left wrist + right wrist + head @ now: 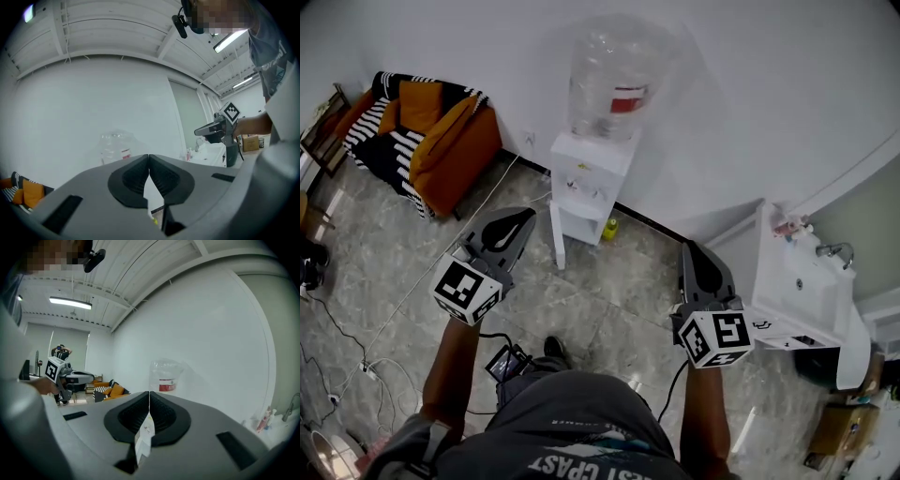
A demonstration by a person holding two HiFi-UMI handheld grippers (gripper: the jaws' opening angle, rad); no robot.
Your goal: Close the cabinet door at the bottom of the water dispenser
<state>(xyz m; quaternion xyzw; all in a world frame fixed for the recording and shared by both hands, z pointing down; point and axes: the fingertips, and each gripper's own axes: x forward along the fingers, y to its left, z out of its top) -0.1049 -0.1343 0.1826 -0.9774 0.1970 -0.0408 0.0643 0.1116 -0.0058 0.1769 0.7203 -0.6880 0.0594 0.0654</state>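
The white water dispenser [589, 173] stands against the wall with a clear bottle [614, 70] on top. Its bottom cabinet door [555, 234] hangs open on the left side of the low compartment. My left gripper [528, 216] is held in the air short of the door, to its left, jaws shut and empty. My right gripper [686, 247] hovers further right, also shut and empty. In the left gripper view the pads [140, 176] meet, with the bottle [115, 145] beyond them. The right gripper view shows closed pads [159, 414] under the bottle [166, 376].
An orange sofa [431, 141] with a striped blanket sits at the far left. A white sink unit [797, 291] stands at the right. A small yellow-green thing [609, 228] lies on the floor by the dispenser. Cables [356, 361] trail over the tiles at the left.
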